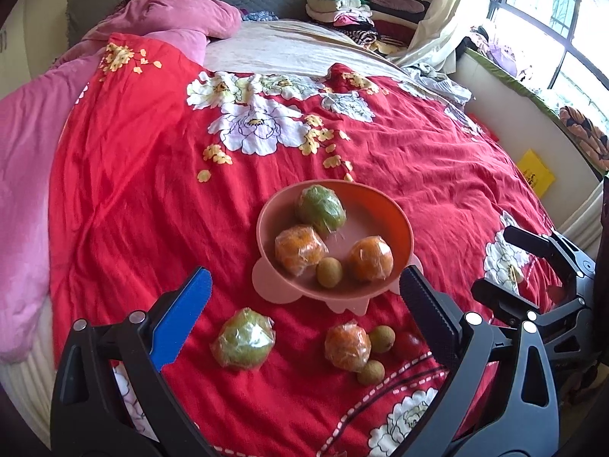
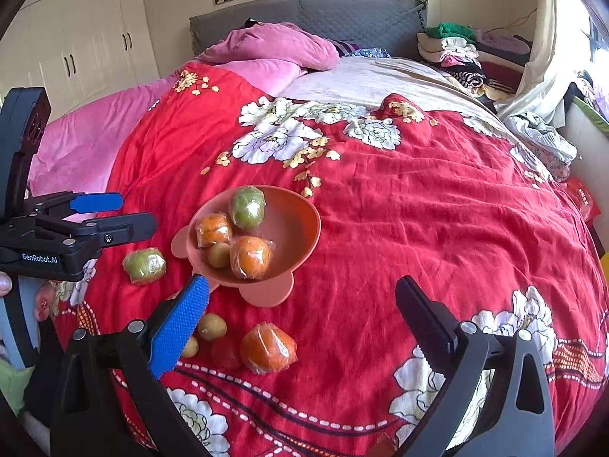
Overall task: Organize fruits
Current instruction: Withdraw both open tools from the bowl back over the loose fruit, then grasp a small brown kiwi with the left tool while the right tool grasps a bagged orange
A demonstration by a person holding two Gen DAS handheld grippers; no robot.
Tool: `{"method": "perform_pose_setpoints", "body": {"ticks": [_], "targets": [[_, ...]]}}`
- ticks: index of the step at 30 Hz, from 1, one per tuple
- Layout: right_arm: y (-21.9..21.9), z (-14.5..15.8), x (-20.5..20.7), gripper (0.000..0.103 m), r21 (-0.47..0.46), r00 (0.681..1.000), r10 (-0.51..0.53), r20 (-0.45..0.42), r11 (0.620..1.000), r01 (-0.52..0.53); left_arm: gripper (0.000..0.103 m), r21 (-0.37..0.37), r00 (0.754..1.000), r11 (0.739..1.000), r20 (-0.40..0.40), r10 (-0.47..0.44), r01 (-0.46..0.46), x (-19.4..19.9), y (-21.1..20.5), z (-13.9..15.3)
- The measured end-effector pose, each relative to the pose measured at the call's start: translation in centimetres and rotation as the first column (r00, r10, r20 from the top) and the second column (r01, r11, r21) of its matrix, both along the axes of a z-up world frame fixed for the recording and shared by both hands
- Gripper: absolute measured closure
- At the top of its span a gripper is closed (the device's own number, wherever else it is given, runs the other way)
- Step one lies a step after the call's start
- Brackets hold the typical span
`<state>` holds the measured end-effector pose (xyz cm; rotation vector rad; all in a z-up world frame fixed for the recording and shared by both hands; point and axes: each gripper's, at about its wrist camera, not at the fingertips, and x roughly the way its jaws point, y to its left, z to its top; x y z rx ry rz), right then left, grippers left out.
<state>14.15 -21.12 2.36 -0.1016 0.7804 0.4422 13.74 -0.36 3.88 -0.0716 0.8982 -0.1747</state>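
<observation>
A pink bowl (image 1: 392, 224) on the red quilt holds a wrapped green fruit (image 1: 321, 207), two wrapped oranges (image 1: 300, 249) and a small brown fruit (image 1: 329, 272). In front of the bowl lie a wrapped green fruit (image 1: 243, 339), a wrapped orange (image 1: 347, 346), two small brown fruits (image 1: 381, 338) and a small red fruit (image 1: 406, 344). My left gripper (image 1: 304, 320) is open and empty above these. My right gripper (image 2: 300, 323) is open and empty, above the loose orange (image 2: 268, 348). The bowl (image 2: 300, 224) also shows in the right wrist view, with the left gripper (image 2: 129, 215) to its left.
The red flowered quilt (image 1: 152, 190) covers a bed. A pink blanket (image 1: 23, 190) lies along the left side. Folded clothes (image 1: 342, 7) are stacked at the far right by the headboard. A window ledge (image 1: 514, 87) runs along the right. Wardrobes (image 2: 76, 38) stand at the left.
</observation>
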Motion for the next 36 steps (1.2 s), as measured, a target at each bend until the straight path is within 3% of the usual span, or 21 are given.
{"method": "perform_pose_setpoints", "body": {"ticks": [16,36], "targets": [[0.1,-1.3,-1.8,0.005,-0.015,0.999,0.023,-0.035,1.0,-0.024,0.01,0.024,0.999,0.999,-0.026,-0.025,0.026,-2.3,-0.7,-1.3],[-0.8,-3.4,-3.0,0.005,-0.038,0.996,0.029,-0.082,0.999,-0.032,0.01,0.039,0.99,0.995,-0.112,-0.087,0.091,-5.3,-3.0,-5.2]]}}
